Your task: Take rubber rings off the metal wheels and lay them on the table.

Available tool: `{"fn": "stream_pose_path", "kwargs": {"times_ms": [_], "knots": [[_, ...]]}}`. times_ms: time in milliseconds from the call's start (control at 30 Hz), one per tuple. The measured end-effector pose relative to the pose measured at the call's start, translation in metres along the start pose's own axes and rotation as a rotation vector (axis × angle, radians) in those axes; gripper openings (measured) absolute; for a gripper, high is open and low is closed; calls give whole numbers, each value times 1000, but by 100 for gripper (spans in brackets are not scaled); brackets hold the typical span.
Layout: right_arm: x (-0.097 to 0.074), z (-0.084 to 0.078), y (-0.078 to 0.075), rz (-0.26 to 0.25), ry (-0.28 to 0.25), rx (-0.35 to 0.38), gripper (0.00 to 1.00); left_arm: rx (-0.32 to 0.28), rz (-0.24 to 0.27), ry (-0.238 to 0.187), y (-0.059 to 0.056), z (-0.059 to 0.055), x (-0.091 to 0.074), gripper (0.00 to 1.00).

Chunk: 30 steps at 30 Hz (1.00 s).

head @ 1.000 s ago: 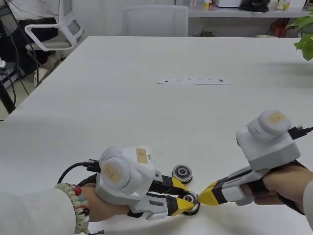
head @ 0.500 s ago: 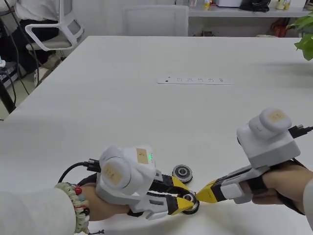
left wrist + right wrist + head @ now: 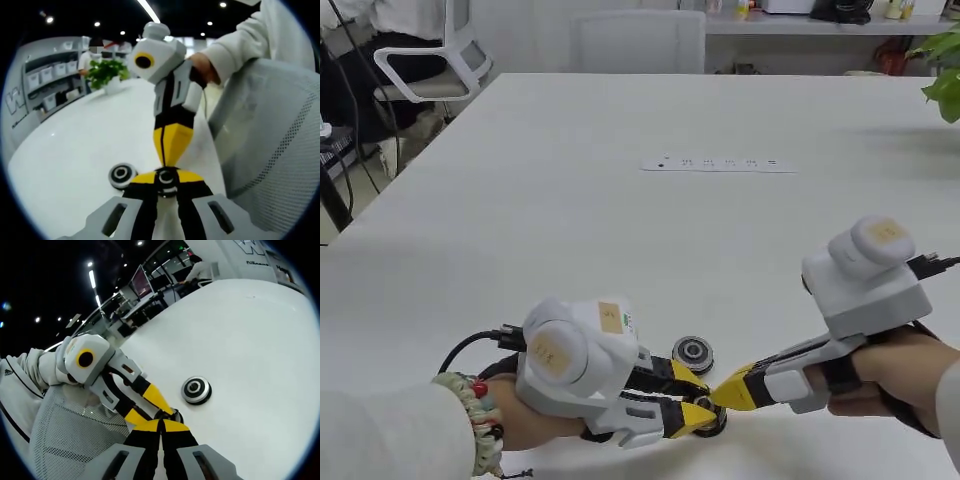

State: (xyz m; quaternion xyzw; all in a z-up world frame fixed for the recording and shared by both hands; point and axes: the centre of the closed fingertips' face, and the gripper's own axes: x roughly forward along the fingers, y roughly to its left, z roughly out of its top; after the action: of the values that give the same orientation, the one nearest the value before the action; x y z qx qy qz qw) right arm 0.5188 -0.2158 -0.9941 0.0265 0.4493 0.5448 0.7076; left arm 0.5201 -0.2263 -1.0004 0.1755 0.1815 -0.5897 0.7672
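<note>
Right now I have the left tool (image 3: 696, 400) clenched on a wheel (image 3: 167, 178), its yellow tips on either side of the rim, low over the near edge of the counter (image 3: 620, 230). I judge that grip is there to act as a vice: the wheel is small and would skate away if I pulled at it loose.

From the other side the right tool (image 3: 728, 393) comes in tip to tip against it. Its jaws are pressed together with no gap I can see, right at the wheel's edge, where the rubber ring (image 3: 168, 171) sits. Whether they have a fold of rubber pinched between them I cannot tell; the contact is too small in both gripper views. The narrow, nose-on angle makes sense for picking at a thin band.

A second wheel (image 3: 693, 352) lies flat on the counter just beyond the two tools, near but apart from them. I see no loose ring laid out on the counter, so I judge I am at the first peel, with the spare wheel waiting.
</note>
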Motion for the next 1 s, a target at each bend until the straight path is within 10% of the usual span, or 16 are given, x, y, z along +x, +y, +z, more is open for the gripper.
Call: {"fn": "stream_pose_path", "kwargs": {"times_ms": [667, 1000], "knots": [[-3, 4, -7, -33, -21, 51, 0, -21, -15, 43, -1, 1, -4, 16], [-4, 7, -1, -19, -29, 42, 0, -18, -23, -33, -2, 34, -24, 33]]}}
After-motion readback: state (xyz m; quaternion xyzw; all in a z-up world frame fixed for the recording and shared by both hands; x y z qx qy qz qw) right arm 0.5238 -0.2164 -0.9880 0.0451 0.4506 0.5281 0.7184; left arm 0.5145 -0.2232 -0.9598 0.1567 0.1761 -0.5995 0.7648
